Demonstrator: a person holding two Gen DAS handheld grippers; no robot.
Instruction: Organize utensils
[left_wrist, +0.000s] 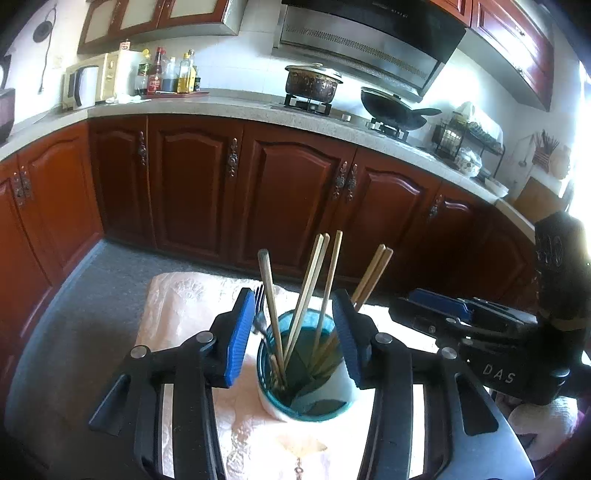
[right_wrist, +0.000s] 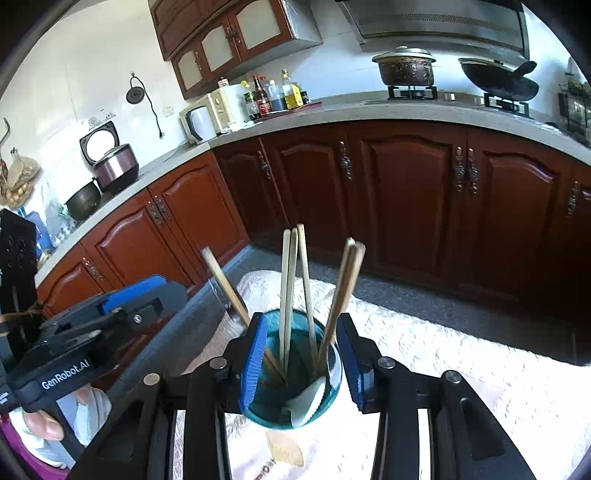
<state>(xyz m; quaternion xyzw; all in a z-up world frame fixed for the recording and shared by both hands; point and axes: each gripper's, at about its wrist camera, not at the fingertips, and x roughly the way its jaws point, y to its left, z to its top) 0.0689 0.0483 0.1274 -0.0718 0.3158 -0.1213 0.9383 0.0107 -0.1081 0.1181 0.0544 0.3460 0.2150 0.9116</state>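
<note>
Ribbed blue tongs (left_wrist: 293, 336) flanking round cup (left_wrist: 306, 402)

Holder cup (left_wrist: 306, 384) stands on the cloth (left_wrist: 177, 314) over the surface, chopsticks (left_wrist: 308, 291) upright in it, fork (left_wrist: 259, 308) at its left; my left claw (left_wrist: 293, 339) straddles the cup, right claw (left_wrist: 439, 308) off to its right, cabinets (left_wrist: 199, 184) behind.

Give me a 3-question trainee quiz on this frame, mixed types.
1. True or false: the chopsticks stand inside the blue cup.
2. What metal utensil shows just past the left tongs' left finger? A) fork B) ladle C) knife
3. What covers the table under the cup?

Key: 1 true; 2 A, the fork; 3 a pale embroidered cloth. The right tongs flank the cup too.
</note>
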